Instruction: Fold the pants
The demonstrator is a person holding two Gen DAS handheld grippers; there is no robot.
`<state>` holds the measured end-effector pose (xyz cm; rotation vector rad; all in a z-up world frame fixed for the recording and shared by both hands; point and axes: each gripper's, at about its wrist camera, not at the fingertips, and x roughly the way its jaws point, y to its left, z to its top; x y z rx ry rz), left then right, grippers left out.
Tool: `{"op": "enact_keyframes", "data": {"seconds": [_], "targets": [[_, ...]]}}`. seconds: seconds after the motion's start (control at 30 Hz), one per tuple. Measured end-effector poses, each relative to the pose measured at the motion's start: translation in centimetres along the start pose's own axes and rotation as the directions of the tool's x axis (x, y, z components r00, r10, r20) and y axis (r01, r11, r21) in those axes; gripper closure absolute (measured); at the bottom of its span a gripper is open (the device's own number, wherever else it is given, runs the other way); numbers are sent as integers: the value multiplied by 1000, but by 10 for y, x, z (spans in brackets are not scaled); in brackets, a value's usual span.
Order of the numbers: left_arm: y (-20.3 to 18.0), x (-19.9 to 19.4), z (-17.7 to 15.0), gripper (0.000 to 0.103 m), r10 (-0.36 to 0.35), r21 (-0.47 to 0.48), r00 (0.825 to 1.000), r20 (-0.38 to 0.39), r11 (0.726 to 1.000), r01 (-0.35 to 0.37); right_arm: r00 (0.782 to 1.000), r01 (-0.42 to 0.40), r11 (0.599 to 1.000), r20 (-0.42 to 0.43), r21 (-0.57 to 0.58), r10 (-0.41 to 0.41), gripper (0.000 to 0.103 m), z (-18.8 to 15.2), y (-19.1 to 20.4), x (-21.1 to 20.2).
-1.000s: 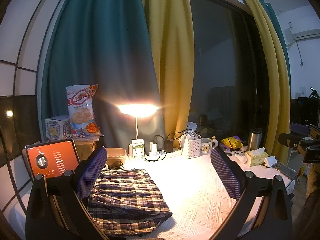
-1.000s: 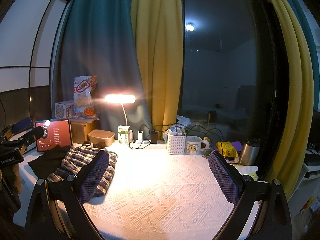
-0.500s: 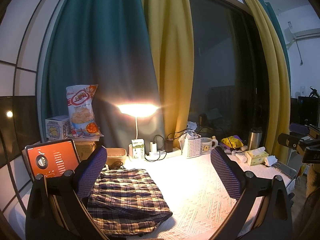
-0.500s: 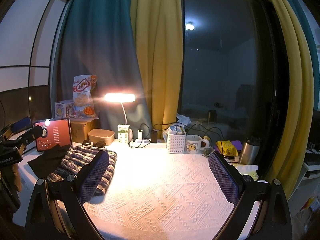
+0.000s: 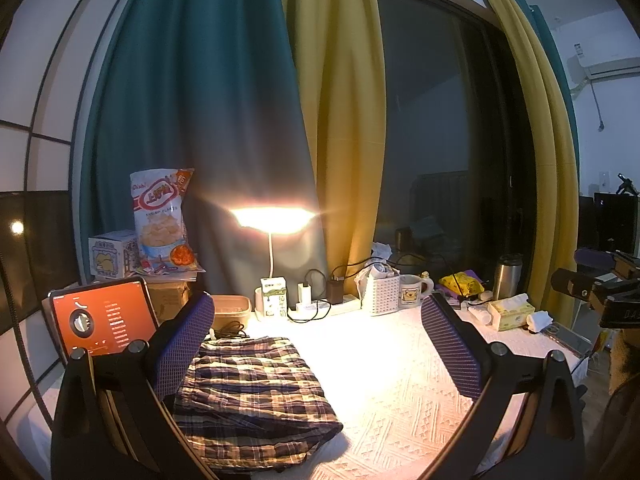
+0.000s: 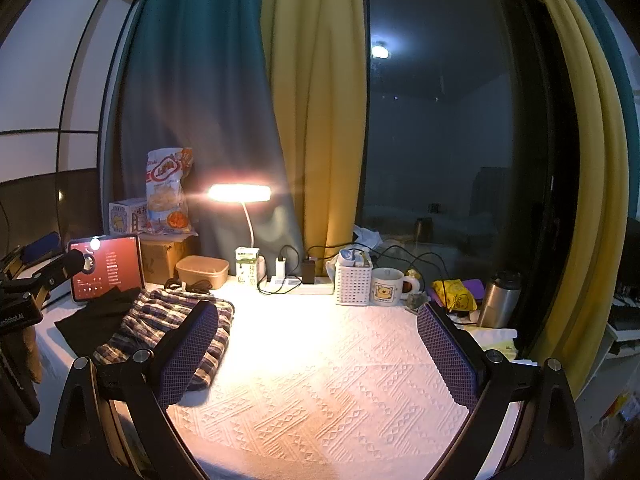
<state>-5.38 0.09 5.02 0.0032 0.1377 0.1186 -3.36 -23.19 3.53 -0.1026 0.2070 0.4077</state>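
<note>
Folded plaid pants (image 5: 252, 396) lie on the white textured tablecloth (image 5: 400, 392) at the left side of the table. In the right wrist view the pants (image 6: 160, 320) rest partly on a dark cloth (image 6: 92, 320). My left gripper (image 5: 316, 344) is open and empty, held above the table just right of the pants. My right gripper (image 6: 316, 348) is open and empty over the bare cloth (image 6: 320, 380), right of the pants. Each gripper also shows at the edge of the other view: the right gripper (image 5: 596, 288), the left gripper (image 6: 36, 276).
A lit desk lamp (image 5: 272, 220), a red-screen tablet (image 5: 102, 320), a snack bag (image 5: 162, 220), boxes, a power strip with cables (image 6: 296, 280), a white basket (image 6: 354, 282), a mug (image 6: 388, 286), a steel flask (image 6: 498, 300) and a tissue box (image 5: 510, 310) line the table's back and sides.
</note>
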Motion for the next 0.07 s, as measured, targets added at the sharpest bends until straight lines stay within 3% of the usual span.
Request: {"op": "enact_keyframes", "data": {"seconds": [0.07], "targets": [[1, -1, 0, 1, -5, -5, 1000, 5, 1000, 5, 1000, 1, 1000, 0, -1, -1, 3, 0, 0, 0]]}}
